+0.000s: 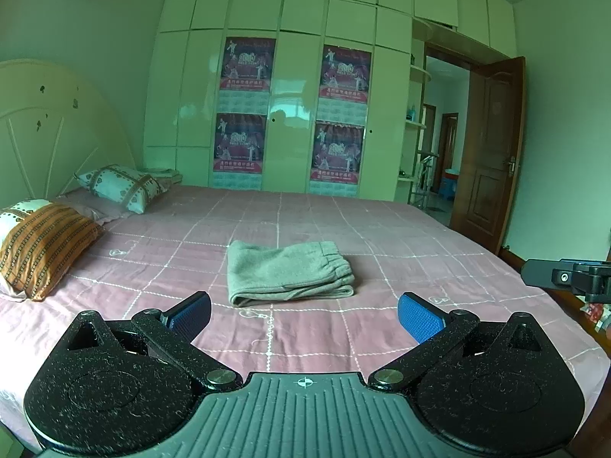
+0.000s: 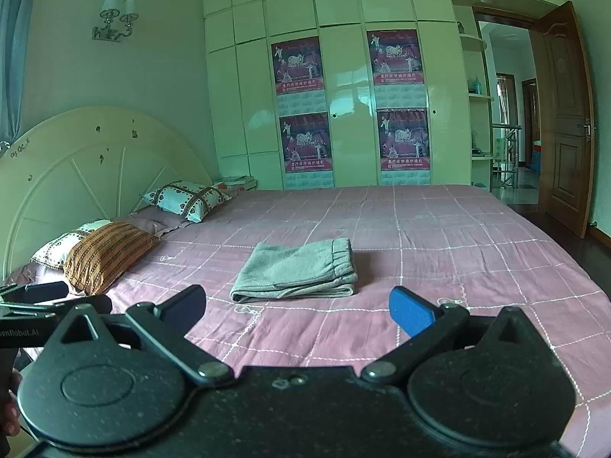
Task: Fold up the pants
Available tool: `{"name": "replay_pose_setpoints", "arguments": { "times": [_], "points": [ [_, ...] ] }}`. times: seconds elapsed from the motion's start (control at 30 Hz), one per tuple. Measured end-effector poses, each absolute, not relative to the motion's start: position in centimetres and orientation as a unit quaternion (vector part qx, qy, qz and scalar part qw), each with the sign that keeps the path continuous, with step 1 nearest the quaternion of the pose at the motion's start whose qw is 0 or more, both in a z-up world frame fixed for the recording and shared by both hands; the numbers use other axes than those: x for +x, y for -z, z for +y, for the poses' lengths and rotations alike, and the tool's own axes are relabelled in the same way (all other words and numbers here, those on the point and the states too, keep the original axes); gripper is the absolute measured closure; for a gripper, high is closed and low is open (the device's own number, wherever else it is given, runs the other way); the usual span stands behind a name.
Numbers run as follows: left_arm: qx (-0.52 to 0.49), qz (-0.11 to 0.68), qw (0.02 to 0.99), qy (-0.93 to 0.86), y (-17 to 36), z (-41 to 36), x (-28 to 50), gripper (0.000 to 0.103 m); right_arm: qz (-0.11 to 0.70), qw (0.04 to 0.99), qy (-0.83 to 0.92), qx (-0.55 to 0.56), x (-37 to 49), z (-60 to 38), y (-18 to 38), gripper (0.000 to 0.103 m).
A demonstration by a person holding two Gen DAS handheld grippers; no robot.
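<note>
Grey pants (image 1: 288, 273) lie folded in a flat stack on the pink checked bed cover (image 1: 401, 236), elastic waistband on the right side. They also show in the right wrist view (image 2: 298, 271). My left gripper (image 1: 304, 318) is open and empty, held back from the near edge of the stack. My right gripper (image 2: 298, 311) is open and empty too, just short of the pants. The right gripper's body shows at the right edge of the left wrist view (image 1: 569, 276); the left gripper shows at the left edge of the right wrist view (image 2: 38, 297).
Pillows lie at the head of the bed on the left: an orange striped one (image 1: 42, 244) and a patterned white one (image 1: 120, 183). A cream headboard (image 2: 88, 168) stands behind them. A white wardrobe (image 1: 294, 114) fills the far wall. A brown door (image 1: 492, 152) stands open on the right.
</note>
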State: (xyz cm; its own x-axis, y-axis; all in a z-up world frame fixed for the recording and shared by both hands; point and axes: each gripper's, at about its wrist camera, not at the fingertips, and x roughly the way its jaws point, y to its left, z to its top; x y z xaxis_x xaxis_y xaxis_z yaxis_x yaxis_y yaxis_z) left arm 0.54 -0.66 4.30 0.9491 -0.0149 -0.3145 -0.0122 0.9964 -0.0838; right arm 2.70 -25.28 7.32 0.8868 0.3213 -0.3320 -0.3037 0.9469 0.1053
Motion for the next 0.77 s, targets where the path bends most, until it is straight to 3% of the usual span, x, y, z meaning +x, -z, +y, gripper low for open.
{"name": "replay_pose_setpoints", "arguments": {
  "times": [0.77],
  "points": [
    [-0.048, 0.136, 0.989, -0.013, -4.25, -0.19, 0.13, 0.000, 0.176, 0.971, -0.162, 0.022, 2.64, -25.45, -7.22, 0.006]
  ]
}}
